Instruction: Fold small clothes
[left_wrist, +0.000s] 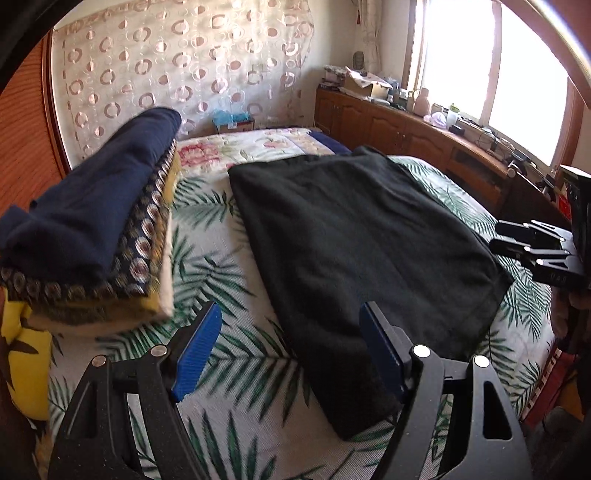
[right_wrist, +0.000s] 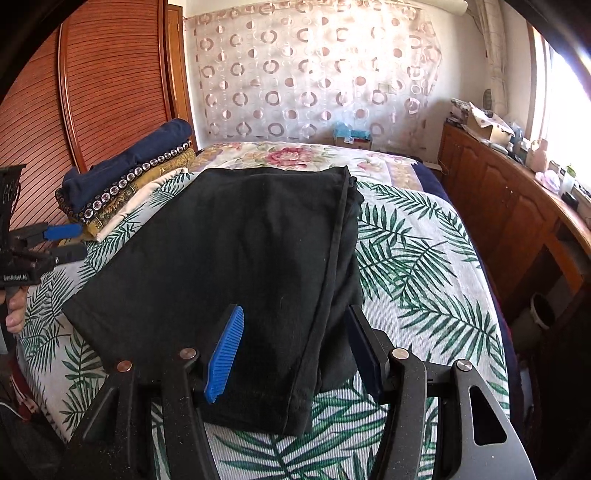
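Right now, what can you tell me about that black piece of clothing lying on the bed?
The black garment is a plain, soft-looking knit, already folded into a rough rectangle, with a stitched hem showing along one side and layers stacked at that edge. It lies flat on the palm-leaf bedspread, apart from the stack of folded clothes beside it. The right gripper straddles its near corner with open jaws; the left gripper hovers open at the other near corner.

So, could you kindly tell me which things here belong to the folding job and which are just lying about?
Job:
- black garment
- stack of folded clothes
- left tool, open
- right tool, open

Lying about:
- cardboard box
- clutter on the wooden cabinet
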